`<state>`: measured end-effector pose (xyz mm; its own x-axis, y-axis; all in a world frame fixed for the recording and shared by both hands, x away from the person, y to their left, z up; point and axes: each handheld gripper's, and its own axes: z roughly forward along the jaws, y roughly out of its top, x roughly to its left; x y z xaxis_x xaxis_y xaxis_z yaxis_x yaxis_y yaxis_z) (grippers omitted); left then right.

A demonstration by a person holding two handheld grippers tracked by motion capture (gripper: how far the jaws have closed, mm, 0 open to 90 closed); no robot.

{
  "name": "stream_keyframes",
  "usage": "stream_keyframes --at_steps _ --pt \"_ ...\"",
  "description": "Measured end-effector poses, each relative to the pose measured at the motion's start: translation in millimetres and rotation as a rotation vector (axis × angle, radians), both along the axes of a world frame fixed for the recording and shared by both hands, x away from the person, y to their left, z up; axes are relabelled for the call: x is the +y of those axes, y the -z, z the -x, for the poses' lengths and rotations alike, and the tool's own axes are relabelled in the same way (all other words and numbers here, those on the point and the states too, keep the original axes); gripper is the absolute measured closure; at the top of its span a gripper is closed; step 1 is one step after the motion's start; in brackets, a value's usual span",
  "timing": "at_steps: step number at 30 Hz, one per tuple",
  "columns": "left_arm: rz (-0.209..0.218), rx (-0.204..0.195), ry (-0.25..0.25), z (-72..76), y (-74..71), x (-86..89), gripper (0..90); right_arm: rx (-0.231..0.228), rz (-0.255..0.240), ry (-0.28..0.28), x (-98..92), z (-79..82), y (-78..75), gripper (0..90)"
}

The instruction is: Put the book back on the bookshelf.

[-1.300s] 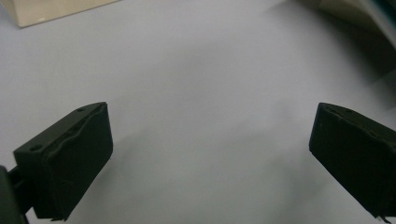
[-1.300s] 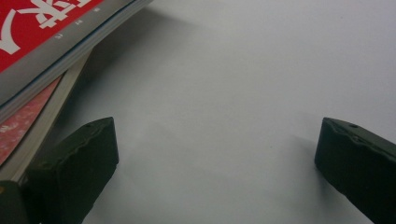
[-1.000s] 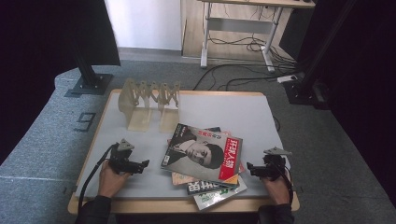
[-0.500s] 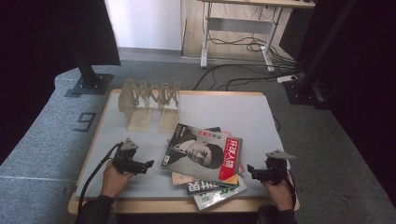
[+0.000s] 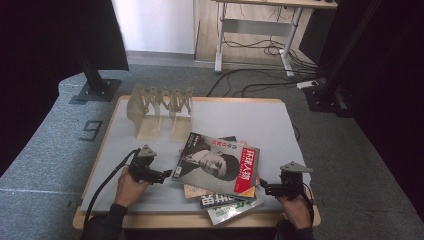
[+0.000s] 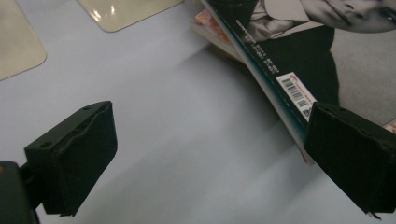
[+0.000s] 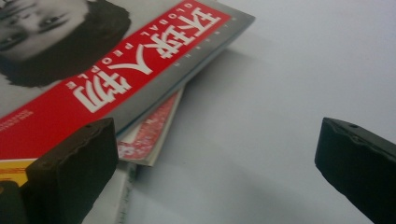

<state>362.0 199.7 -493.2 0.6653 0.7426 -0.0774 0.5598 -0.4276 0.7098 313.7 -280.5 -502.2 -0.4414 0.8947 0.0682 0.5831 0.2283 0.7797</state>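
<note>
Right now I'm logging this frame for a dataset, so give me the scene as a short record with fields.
surface: grey table with a wooden edge
main items: stack of magazines, top cover with a red title band
rack: pale folding rack at the far left of the table
left gripper: open, at the stack's left edge
right gripper: open, at the stack's right edge
contact: neither gripper holds a magazine
</note>
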Motion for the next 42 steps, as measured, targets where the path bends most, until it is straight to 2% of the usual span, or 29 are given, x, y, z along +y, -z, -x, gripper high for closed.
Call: stream_keyframes --at_steps 11,19,23,31,39,42 --pt "0.005 0.000 0.036 -13.1 -7.2 -17.1 3.1 -0.016 -0.009 -0.067 20.4 4.4 -6.3 0.0" --pt "-0.002 0.001 0.059 -22.2 -9.2 -31.1 3.8 -0.011 -0.001 -0.121 37.4 7.1 -6.3 0.0" --pt "0.019 0.008 0.065 -27.3 -9.6 -36.6 4.4 -0.005 0.002 -0.144 45.1 8.5 -5.6 0.0" --pt "0.001 0.007 0.089 -36.8 -10.3 -53.2 6.1 0.014 0.015 -0.197 64.1 12.0 -2.7 0.0" --pt "0.015 0.020 0.104 -44.5 -9.3 -64.3 7.8 0.024 0.040 -0.210 74.4 13.5 1.2 0.0" --pt "0.006 0.021 0.103 -47.4 -8.6 -67.8 8.2 0.021 0.052 -0.208 75.6 14.0 1.7 0.0"
